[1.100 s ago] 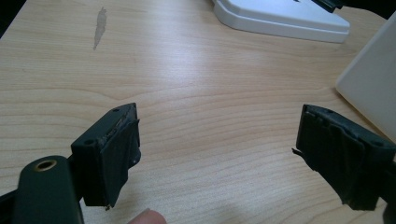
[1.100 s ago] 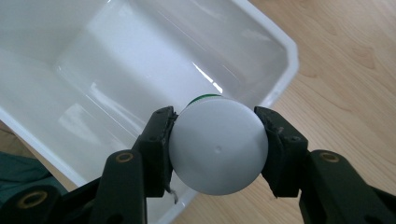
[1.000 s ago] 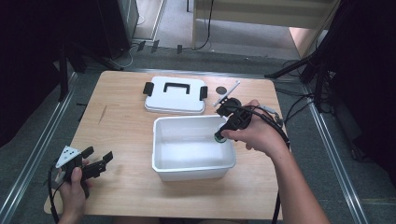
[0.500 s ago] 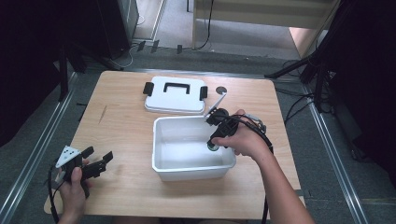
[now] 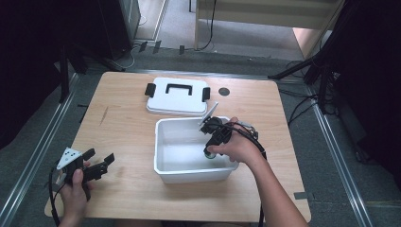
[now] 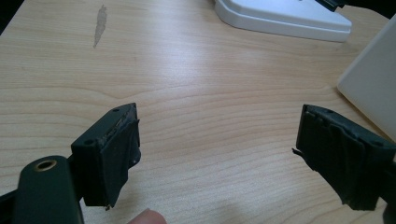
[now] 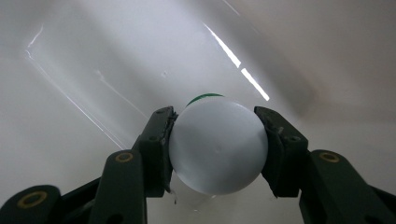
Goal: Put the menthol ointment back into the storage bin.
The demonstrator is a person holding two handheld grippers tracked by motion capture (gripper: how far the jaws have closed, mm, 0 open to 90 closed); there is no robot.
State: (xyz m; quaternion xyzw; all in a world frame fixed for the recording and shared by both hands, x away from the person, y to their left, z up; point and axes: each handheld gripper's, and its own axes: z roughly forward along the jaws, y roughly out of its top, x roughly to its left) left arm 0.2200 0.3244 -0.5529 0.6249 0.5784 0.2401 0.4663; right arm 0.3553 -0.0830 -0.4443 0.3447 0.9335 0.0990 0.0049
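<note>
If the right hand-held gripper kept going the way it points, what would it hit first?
Probably the white bin's inner floor or wall: the right hand-held gripper, shut on a white ball, already points into it.

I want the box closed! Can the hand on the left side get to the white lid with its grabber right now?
Probably yes. The left gripper is open with nothing between its jaws, and bare table lies between it and the white lid. The white bin sits off to the side, not in the way.

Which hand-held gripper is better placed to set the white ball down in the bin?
Right. The right hand-held gripper already clamps the white ball inside the white bin. The left hand-held gripper sits open over the table, apart from the bin.
</note>
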